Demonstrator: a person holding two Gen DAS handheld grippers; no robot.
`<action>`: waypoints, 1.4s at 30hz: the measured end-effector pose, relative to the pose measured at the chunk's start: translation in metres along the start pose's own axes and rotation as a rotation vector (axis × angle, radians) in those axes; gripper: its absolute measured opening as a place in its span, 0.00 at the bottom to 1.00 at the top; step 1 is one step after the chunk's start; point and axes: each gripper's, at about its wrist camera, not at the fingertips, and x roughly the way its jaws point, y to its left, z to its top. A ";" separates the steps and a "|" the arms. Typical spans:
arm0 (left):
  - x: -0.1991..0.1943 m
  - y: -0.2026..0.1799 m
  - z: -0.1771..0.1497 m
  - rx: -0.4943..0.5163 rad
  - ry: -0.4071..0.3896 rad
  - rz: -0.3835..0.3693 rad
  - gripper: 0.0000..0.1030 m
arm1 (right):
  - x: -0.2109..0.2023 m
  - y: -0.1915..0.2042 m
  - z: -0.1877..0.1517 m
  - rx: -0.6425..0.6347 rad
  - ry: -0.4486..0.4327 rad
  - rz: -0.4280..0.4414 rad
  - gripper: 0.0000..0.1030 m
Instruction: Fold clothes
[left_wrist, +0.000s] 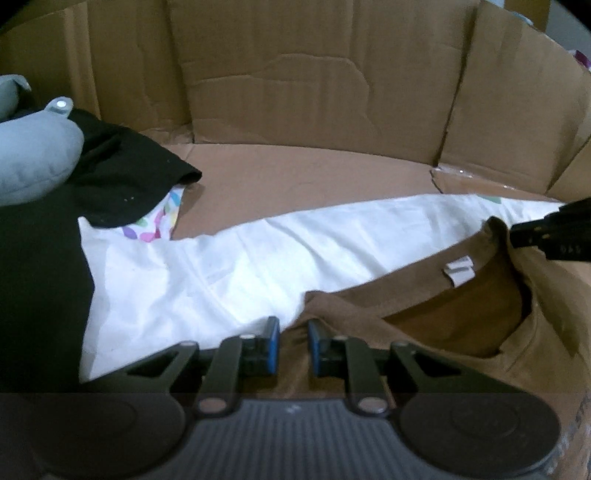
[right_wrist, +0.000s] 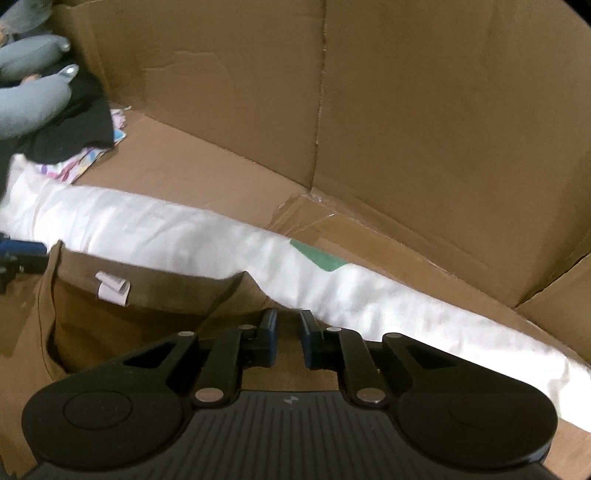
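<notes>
Left gripper (left_wrist: 293, 326): brown shirt (left_wrist: 461, 332) shoulder edge is pinched.
Right gripper (right_wrist: 289, 325): other shoulder edge is pinched.
Room: bare cardboard floor (right_wrist: 207, 177) is seen past the white cloth (left_wrist: 221, 269).

The T-shirt (left_wrist: 461, 354) is showing a plain brown, a darker brown inside its neck opening, with a white label (right_wrist: 112, 290) at the collar. The cloth (left_wrist: 207, 273) under it is showing plain white, carrying a green patch (right_wrist: 317, 258). A black garment (left_wrist: 122, 181) is lying over a white piece with multicoloured spots (left_wrist: 155, 225). The cushion (left_wrist: 33, 162) is looking pale blue-grey. The cardboard (right_wrist: 406, 122) is showing tan brown. Each tool (left_wrist: 293, 343) is showing black with blue pads (left_wrist: 274, 332).
</notes>
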 end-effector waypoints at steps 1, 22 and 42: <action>-0.001 0.001 0.001 -0.003 0.007 0.000 0.17 | 0.000 0.001 0.001 -0.004 0.006 -0.002 0.19; -0.038 -0.045 -0.030 0.070 -0.045 -0.164 0.21 | -0.042 0.047 -0.052 -0.251 -0.013 0.162 0.20; -0.076 -0.047 -0.047 0.012 -0.077 -0.153 0.44 | -0.073 0.034 -0.047 -0.088 -0.051 0.161 0.30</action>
